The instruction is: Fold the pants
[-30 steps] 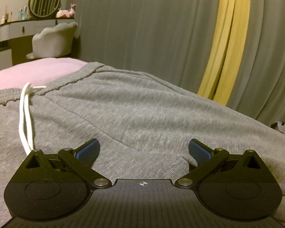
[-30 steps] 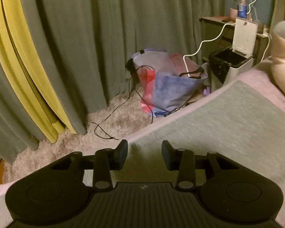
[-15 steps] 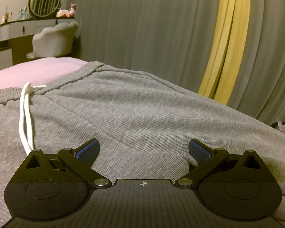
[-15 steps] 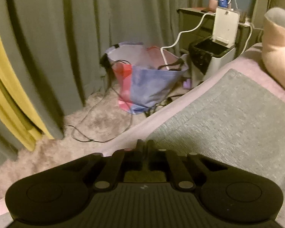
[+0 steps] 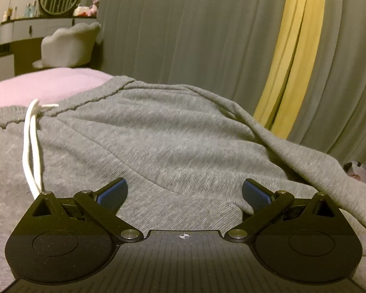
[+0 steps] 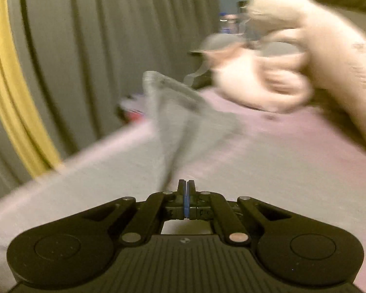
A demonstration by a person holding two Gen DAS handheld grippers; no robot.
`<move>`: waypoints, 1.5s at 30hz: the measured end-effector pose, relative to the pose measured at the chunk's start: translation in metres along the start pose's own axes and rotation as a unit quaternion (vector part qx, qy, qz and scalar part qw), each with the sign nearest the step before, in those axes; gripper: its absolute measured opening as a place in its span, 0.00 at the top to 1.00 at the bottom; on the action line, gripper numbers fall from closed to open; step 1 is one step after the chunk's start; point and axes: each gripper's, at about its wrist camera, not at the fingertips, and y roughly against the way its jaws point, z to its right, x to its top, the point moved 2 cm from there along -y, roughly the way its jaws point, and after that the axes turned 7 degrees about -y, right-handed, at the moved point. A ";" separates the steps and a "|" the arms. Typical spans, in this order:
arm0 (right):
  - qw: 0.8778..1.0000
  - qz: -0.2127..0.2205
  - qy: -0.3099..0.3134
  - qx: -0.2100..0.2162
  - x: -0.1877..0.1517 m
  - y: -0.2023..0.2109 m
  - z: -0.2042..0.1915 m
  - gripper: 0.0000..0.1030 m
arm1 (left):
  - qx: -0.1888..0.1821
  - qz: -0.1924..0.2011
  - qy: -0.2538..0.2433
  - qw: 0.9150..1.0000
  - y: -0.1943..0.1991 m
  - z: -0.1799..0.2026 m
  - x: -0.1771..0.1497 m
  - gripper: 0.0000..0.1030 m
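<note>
Two grippers work over grey pants spread on a pink bed. Left gripper tilts down low above the cloth near the waistband's white drawstring, its blue pads spread wide with nothing between them. Right gripper has its jaws pressed together; a blurred fold of the pants rises ahead of its tips, but whether it is pinched cannot be told. Only the right view shows pale pillows; only the left shows a dresser.
</note>
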 end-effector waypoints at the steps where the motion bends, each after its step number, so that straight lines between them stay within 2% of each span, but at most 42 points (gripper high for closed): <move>1: 1.000 -0.010 -0.014 0.011 0.002 -0.002 0.008 0.98 | -0.005 0.000 0.007 1.000 0.000 -0.002 0.000 0.00; 3: 0.999 0.002 -0.032 0.040 0.013 -0.005 0.012 0.95 | -0.015 0.000 0.020 1.000 -0.001 -0.007 -0.001 0.00; 5: 0.995 0.017 -0.070 0.075 0.026 -0.013 0.013 0.86 | -0.023 -0.001 0.030 0.999 -0.003 -0.010 -0.001 0.00; 7: 0.988 -0.006 -0.120 0.100 0.036 -0.033 0.017 0.42 | -0.033 0.002 0.039 0.999 -0.004 -0.014 -0.001 0.00; 8: 0.983 -0.019 -0.143 0.109 0.040 -0.043 0.019 0.36 | -0.037 0.006 0.042 0.998 -0.004 -0.015 -0.002 0.00; 9: 0.979 -0.024 -0.158 0.123 0.042 -0.050 0.021 0.36 | -0.040 0.009 0.045 0.998 -0.003 -0.016 -0.003 0.00; 12: 0.971 -0.048 -0.199 0.128 0.044 -0.071 0.033 0.38 | -0.046 0.023 0.049 0.998 -0.002 -0.018 -0.008 0.00; 14: 0.961 -0.068 -0.231 0.135 0.042 -0.086 0.043 0.54 | -0.043 0.026 0.044 0.998 -0.002 -0.016 -0.009 0.00; 15: 0.952 -0.075 -0.258 0.145 0.041 -0.095 0.050 0.60 | -0.040 0.024 0.040 0.998 -0.002 -0.015 -0.008 0.00; 16: 0.945 -0.079 -0.276 0.154 0.041 -0.101 0.054 0.60 | -0.038 0.023 0.037 0.998 -0.001 -0.014 -0.008 0.00; 18: 0.939 -0.083 -0.294 0.157 0.040 -0.111 0.056 0.60 | -0.041 0.018 0.037 0.998 -0.001 -0.015 -0.006 0.00; 20: 0.929 -0.082 -0.314 0.177 0.040 -0.119 0.058 0.57 | -0.052 -0.004 0.033 0.998 0.000 -0.018 0.003 0.00; 21: 0.922 -0.081 -0.330 0.188 0.039 -0.123 0.058 0.47 | -0.054 -0.019 0.021 0.998 0.002 -0.019 0.007 0.00; 22: 0.916 -0.078 -0.341 0.194 0.039 -0.125 0.058 0.42 | -0.056 -0.037 0.001 0.998 0.005 -0.017 0.013 0.00; 23: 0.915 -0.074 -0.344 0.197 0.038 -0.128 0.055 0.41 | -0.057 -0.049 -0.010 0.997 0.009 -0.017 0.016 0.00; 24: 0.919 -0.072 -0.336 0.194 0.039 -0.131 0.052 0.45 | -0.063 -0.056 -0.012 0.996 0.014 -0.018 0.019 0.00; 25: 0.928 -0.072 -0.316 0.186 0.040 -0.134 0.045 0.71 | -0.073 -0.063 -0.003 0.995 0.020 -0.022 0.021 0.00; 26: 0.935 -0.084 -0.294 0.178 0.043 -0.140 0.040 0.92 | -0.082 -0.068 0.009 0.994 0.024 -0.025 0.023 0.00; 27: 0.940 -0.098 -0.280 0.169 0.045 -0.140 0.034 0.96 | -0.089 -0.072 0.022 0.993 0.027 -0.029 0.025 0.00; 28: 0.943 -0.094 -0.270 0.168 0.050 -0.136 0.032 0.96 | -0.093 -0.077 0.033 0.992 0.030 -0.033 0.027 0.00; 31: 0.950 -0.054 -0.227 0.209 0.074 -0.102 0.025 0.96 | -0.105 -0.091 0.059 0.989 0.034 -0.041 0.038 0.00; 35: 0.937 -0.005 -0.213 0.278 0.094 -0.030 0.043 0.96 | -0.142 -0.094 0.097 0.981 0.040 -0.051 0.059 0.00; 37: 0.933 0.009 -0.216 0.288 0.089 0.000 0.060 0.96 | -0.164 -0.091 0.099 0.977 0.039 -0.051 0.075 0.00; 40: 0.939 -0.001 -0.220 0.266 0.067 0.012 0.094 0.96 | -0.171 -0.093 0.091 0.977 0.024 -0.049 0.096 0.00; 42: 0.944 -0.041 -0.232 0.229 0.044 -0.006 0.113 0.96 | -0.171 -0.119 0.094 0.973 0.000 -0.043 0.108 0.00; 45: 0.943 -0.114 -0.262 0.172 0.007 -0.042 0.131 0.96 | -0.181 -0.141 0.111 0.967 -0.032 -0.039 0.122 0.00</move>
